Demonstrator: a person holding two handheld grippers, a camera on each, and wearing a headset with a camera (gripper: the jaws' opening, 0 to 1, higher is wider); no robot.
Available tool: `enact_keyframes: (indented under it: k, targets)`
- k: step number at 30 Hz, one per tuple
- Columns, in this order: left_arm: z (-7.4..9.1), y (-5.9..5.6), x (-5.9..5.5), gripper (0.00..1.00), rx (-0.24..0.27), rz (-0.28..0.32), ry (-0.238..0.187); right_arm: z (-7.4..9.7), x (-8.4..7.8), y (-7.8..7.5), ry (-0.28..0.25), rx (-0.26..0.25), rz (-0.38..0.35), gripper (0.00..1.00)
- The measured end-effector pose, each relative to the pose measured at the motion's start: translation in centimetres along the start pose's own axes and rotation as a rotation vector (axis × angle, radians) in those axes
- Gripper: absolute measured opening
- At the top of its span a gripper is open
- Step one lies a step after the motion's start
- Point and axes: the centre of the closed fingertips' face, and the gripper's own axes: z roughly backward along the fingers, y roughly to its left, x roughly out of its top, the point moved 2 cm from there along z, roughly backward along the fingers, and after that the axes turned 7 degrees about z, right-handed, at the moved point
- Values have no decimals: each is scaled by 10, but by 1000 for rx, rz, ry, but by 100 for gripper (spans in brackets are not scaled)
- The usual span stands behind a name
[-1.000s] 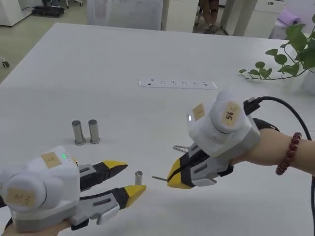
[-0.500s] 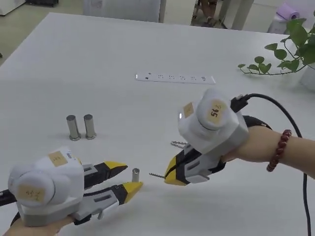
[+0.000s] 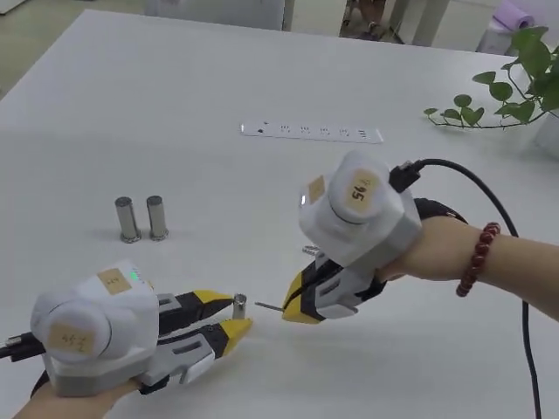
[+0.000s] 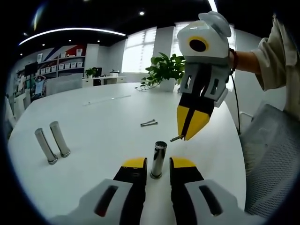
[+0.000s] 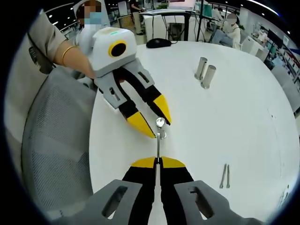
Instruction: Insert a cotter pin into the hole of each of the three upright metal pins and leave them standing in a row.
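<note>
Right gripper (image 5: 158, 161) clamps cotter pin (image 5: 158, 147), tip at metal pin (image 5: 160, 123) ahead; hole indiscernible. Left gripper (image 4: 158, 163), parted, straddles it.

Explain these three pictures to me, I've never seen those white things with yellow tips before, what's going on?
There's no robot: a person holds a two-jaw gripper in each hand. One picture is from a headset camera looking down at the white table; the two round ones are from cameras on the grippers. The left gripper has its jaws open around an upright metal pin. The right gripper is shut on a thin cotter pin, aimed at that pin. Nearby, two more metal pins stand side by side, spare cotter pins lie loose, and a power strip and a plant sit farther back.
</note>
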Motion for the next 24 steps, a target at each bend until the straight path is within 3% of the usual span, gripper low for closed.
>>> enact_keyframes:
  k: [14,24]
  targets:
    - [-5,1,-3,8,-9,4,2,-4,5,-1,-7,6,0,3]
    - [-5,1,-3,8,-13,-7,-1,-7,6,-2,-4,10,-2,3]
